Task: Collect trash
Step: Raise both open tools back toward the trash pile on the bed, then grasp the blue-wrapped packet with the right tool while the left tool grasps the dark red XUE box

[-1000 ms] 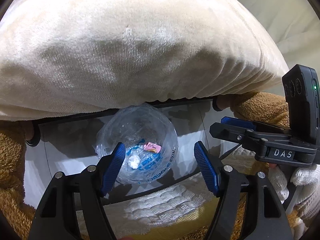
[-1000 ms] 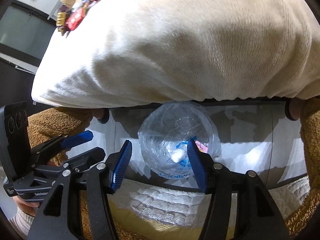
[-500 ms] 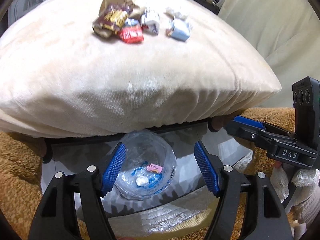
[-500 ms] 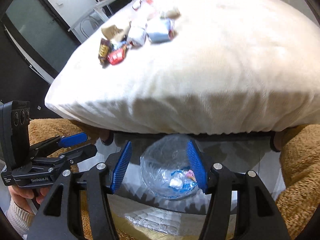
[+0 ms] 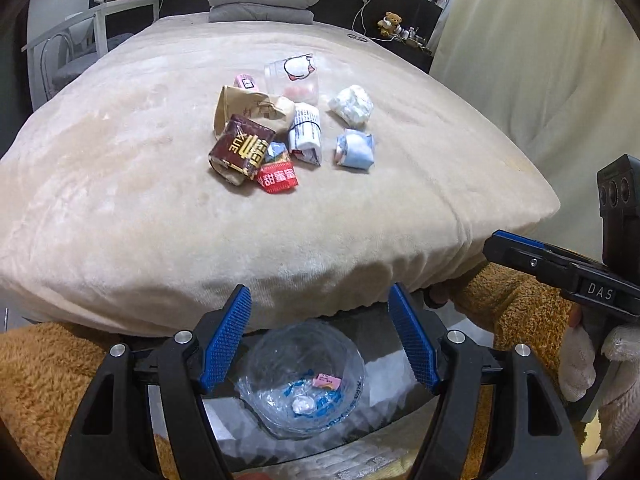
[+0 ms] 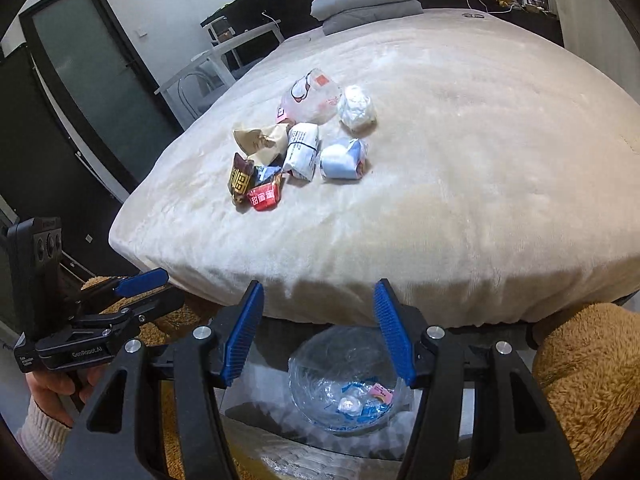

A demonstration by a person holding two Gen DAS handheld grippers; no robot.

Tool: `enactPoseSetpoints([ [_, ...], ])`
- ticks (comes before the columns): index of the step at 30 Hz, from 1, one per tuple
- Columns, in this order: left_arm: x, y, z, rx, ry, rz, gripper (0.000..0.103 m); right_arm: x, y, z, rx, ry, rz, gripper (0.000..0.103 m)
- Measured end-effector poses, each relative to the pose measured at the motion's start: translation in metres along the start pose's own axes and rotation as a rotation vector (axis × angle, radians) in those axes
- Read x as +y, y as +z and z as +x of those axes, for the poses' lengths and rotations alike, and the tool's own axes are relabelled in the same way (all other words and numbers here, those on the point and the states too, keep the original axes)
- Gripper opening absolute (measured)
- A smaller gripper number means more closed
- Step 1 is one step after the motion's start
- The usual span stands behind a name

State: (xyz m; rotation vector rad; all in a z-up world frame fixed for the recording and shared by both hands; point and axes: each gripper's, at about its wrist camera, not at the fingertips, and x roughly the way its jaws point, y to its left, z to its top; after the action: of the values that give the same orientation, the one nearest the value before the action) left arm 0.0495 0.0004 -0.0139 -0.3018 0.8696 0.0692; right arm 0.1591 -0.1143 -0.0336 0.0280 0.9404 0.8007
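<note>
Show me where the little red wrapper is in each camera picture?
Left wrist view: the red wrapper lies at the near edge of the trash pile, centre-left on the bed.
Right wrist view: the red wrapper is at the pile's near left end.
Shared landmark: the dark brown packet touching its left side.

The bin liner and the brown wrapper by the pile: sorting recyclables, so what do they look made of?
The bin liner looks like thin clear plastic film: see-through, glossy, crinkled, with scraps visible through it. The brown wrapper looks like matte kraft paper, holding sharp creases; any lining cannot be told.
</note>
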Motion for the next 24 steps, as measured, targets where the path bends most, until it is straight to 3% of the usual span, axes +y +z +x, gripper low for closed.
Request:
enactPoseSetpoints([
  [7,0.026,0.029,0.013,-0.012,0.023,-0.001,0.070,-0.007,0.031,0.023,0.008,-0.001,-0.012,0.061],
  [11,0.039,0.050,0.023,-0.028,0.030,0.010,0.070,-0.012,0.054,0.043,0.009,-0.005,-0.023,0.072],
  [24,0.070,0.108,0.081,0.029,0.056,0.070,0.070,-0.020,0.108,0.123,0.086,0.001,-0.043,0.072],
])
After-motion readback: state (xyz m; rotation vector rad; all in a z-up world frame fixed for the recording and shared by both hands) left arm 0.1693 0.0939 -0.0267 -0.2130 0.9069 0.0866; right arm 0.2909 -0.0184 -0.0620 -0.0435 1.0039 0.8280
